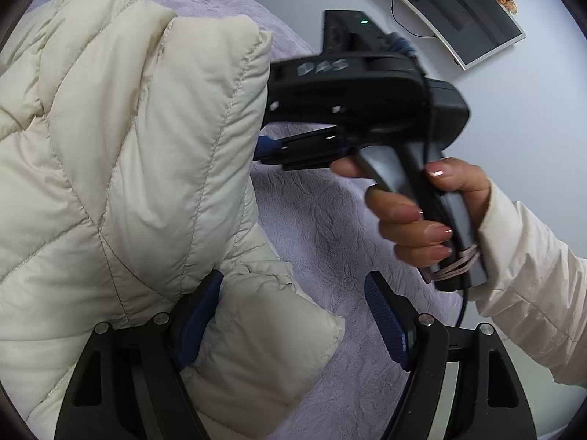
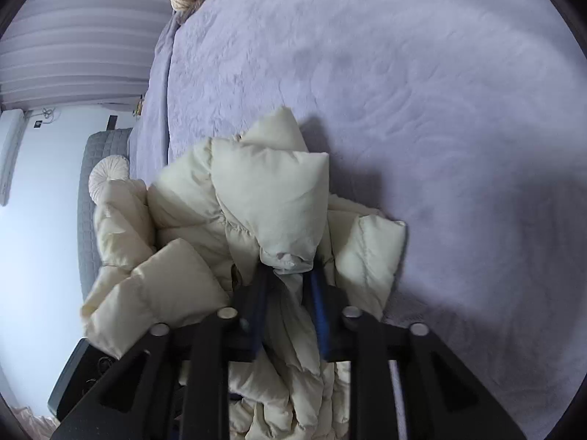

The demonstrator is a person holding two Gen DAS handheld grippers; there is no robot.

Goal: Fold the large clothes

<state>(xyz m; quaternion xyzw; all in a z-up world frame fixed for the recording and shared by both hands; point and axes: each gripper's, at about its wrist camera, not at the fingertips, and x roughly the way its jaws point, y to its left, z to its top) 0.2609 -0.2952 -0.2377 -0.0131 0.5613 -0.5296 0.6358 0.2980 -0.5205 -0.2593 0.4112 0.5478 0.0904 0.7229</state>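
The left tongs (image 1: 293, 315) stand wide apart, released: a puffy corner of the cream quilted jacket (image 1: 121, 168) lies between the blue pads (image 1: 198, 315), touching the left-hand pad, while the right-hand pad stands clear of it over the bedspread. The rest of the jacket rises in a tall quilted mass that fills the left half of the left wrist view.

The right tongs (image 2: 290, 282) have a bunched fold of the jacket (image 2: 271, 198) between their blue pads (image 2: 319, 315). The pads stand partly apart, and with the blur there I cannot tell whether they still press on the fabric. No earlier picture shows how they stood. Beyond those tips the jacket is piled in loose puffed folds, one panel standing up above the tongs and others spilling down toward the camera and to the left.

In the left wrist view the right tongs' black body is seen from the side, its grey handle held by the person's hand (image 1: 422, 216) in a cream sleeve (image 1: 532, 293).

The jacket sits on a bed with a lilac embossed bedspread (image 2: 422, 91). Past the bed's edge are a grey quilted bench (image 2: 88, 220), a round cream cushion (image 2: 106, 176) and a pale floor (image 1: 495, 117).
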